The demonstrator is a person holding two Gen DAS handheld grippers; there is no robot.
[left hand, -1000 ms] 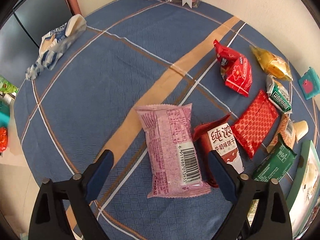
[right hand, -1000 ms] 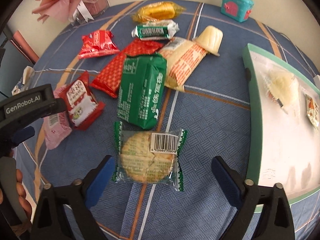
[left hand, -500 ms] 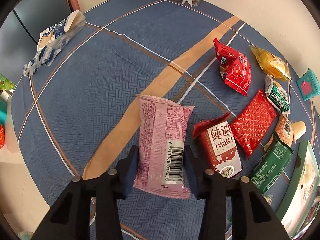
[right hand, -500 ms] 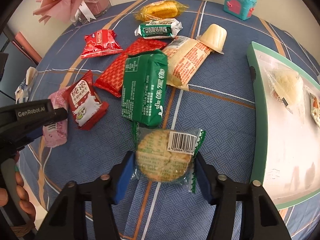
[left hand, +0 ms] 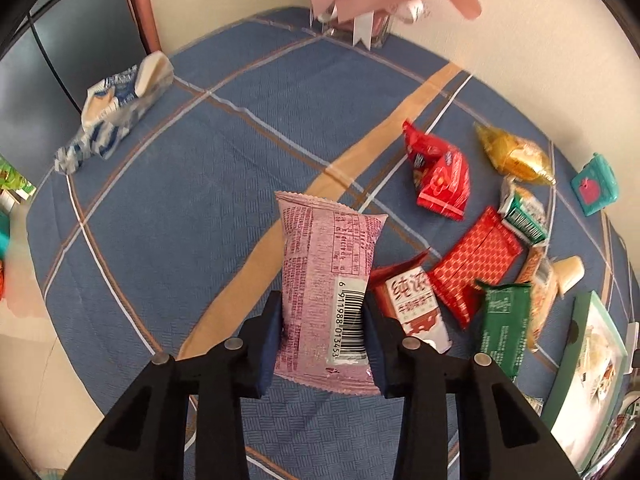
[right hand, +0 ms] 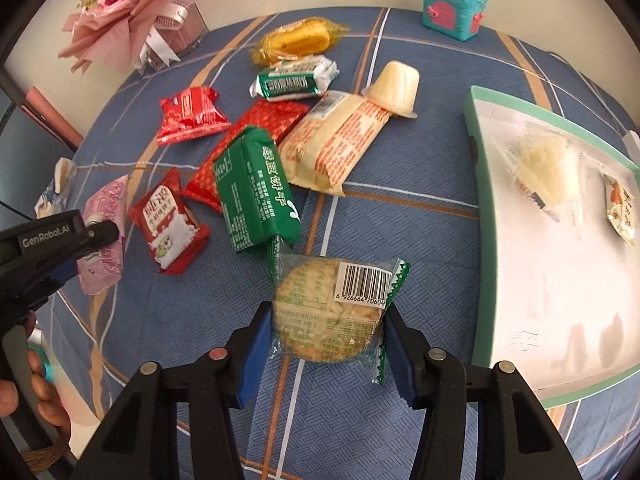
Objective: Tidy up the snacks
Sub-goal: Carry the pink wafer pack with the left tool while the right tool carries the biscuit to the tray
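Pink packet point(left hand: 326, 292) now lifted; tray point(right hand: 478, 216) maybe two-snacked

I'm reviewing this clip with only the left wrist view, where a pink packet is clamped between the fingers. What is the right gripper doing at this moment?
Observer: The right gripper is shut on a round cracker packet, barcode side up.
Operator: Is that packet over the tray?
Observer: No. In the right wrist view the tray lies to the packet's right, with blue cloth showing between them.
Operator: Is anything in the tray?
Observer: Yes. A clear-wrapped pale snack lies in it, and part of another small packet shows at the picture's right edge.
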